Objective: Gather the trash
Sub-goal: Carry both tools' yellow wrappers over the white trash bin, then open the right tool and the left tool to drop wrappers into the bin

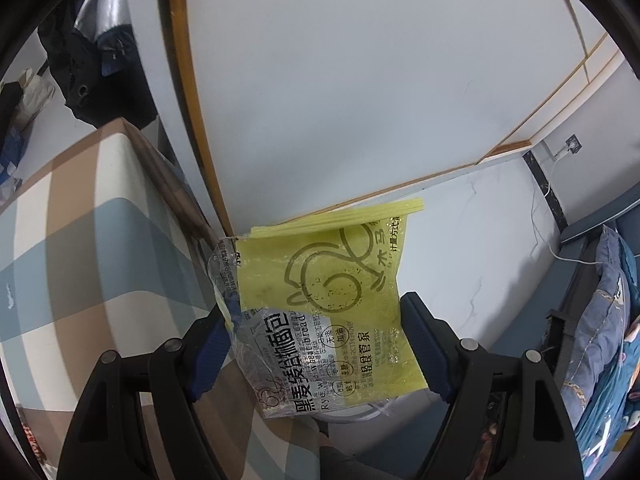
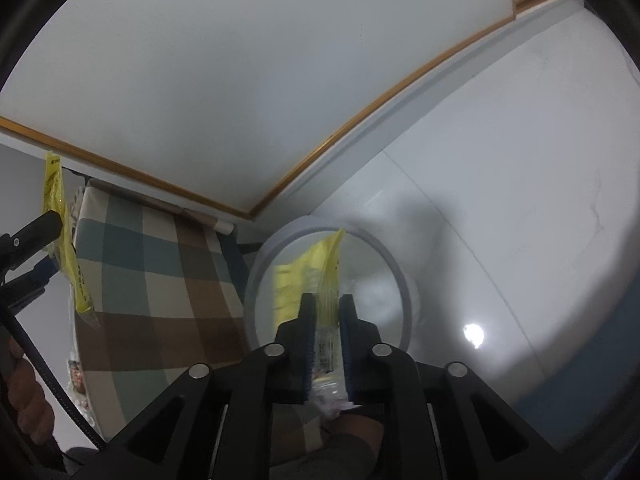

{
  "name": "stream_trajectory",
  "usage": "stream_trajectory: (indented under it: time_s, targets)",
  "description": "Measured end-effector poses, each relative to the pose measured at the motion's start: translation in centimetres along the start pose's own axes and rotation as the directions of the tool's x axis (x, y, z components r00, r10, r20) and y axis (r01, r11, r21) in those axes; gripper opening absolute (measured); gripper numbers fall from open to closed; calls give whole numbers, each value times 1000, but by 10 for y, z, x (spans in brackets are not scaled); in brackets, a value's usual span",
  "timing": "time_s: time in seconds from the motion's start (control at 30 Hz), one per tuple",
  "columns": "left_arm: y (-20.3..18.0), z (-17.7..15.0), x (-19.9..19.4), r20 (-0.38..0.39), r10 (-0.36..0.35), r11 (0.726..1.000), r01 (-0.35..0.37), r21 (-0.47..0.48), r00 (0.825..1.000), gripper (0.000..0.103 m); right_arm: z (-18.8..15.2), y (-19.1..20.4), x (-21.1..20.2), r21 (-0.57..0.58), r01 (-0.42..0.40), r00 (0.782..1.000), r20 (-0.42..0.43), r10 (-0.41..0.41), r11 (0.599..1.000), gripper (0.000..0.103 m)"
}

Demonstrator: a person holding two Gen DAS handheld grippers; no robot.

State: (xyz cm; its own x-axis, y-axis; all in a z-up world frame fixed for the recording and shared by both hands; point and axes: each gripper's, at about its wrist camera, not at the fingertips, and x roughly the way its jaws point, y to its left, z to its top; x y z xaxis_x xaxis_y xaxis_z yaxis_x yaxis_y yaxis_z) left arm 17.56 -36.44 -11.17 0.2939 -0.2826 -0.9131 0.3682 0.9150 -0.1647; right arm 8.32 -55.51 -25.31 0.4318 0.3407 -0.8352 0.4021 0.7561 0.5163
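Observation:
A yellow and clear bread wrapper (image 1: pixel 320 300) with printed text stands between the fingers of my left gripper (image 1: pixel 316 320), which is shut on it and holds it in the air. This wrapper also shows edge-on at the left of the right wrist view (image 2: pixel 66 240). My right gripper (image 2: pixel 326 316) is shut on a second yellow and clear wrapper (image 2: pixel 320 276) and holds it above the round white trash bin (image 2: pixel 256 276) on the floor.
A bed with a checked brown, blue and cream cover (image 1: pixel 68 240) (image 2: pixel 160 280) lies to the left. White wall panels with wooden trim (image 1: pixel 360 80) stand behind. A cable and socket (image 1: pixel 568 144) and a blue patterned quilt (image 1: pixel 608 340) are at the right.

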Motion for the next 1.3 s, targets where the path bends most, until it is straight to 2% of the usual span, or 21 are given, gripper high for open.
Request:
stream_trajectory:
  time_s: [0.03, 0.17, 0.27, 0.3, 0.37, 0.53, 0.67, 0.8, 0.97, 1.03, 1.13, 1.27, 1.3]
  targets:
    - [2, 0, 0, -4, 1, 1000, -1, -3, 1000, 78, 0, -1, 3, 8, -3, 1000, -9, 3, 1000, 23]
    - [5, 2, 6, -20, 1, 1000, -1, -4, 1000, 78, -3, -1, 4, 14, -46, 999, 7, 46, 999, 54]
    - [3, 2, 12, -42, 0, 1000, 0, 5, 999, 78, -4, -4, -2, 14, -41, 999, 31, 41, 999, 59]
    - [2, 1, 14, -52, -6, 1000, 7, 8, 999, 78, -5, -6, -5, 14, -33, 999, 41, 32, 999, 65]
    - [1, 2, 18, -75, -56, 998, 57, 1, 996, 78, -6, -10, -13, 4, 34, 997, 75, -34, 999, 73]
    - [-7, 1, 38, -150, -37, 999, 38, 10, 988, 78, -12, -21, -26, 15, 45, 994, 102, -47, 999, 75]
    - [-19, -3, 64, -247, 13, 999, -6, 32, 969, 78, -16, -29, -38, 37, 39, 991, 125, -43, 999, 78]
    - [-31, -10, 80, -301, 52, 997, -30, 77, 952, 78, -18, -36, -47, 59, 24, 991, 128, -31, 998, 81]
    - [-43, -17, 92, -339, 45, 994, -10, 105, 940, 79, -19, -39, -45, 79, 15, 992, 122, -25, 997, 82]
    - [-43, -19, 92, -322, 60, 993, -25, 111, 945, 80, -20, -41, -47, 82, 13, 992, 126, -23, 997, 83]
    - [-43, -21, 92, -314, 58, 993, -23, 114, 948, 87, -21, -44, -47, 89, 14, 991, 132, -25, 996, 85]
    - [-41, -25, 105, -392, 68, 994, -28, 108, 918, 88, -25, -48, -49, 100, 9, 992, 121, -21, 995, 85]
    - [-41, -25, 105, -393, 67, 994, -29, 102, 917, 88, -26, -48, -50, 100, 6, 993, 119, -18, 995, 85]
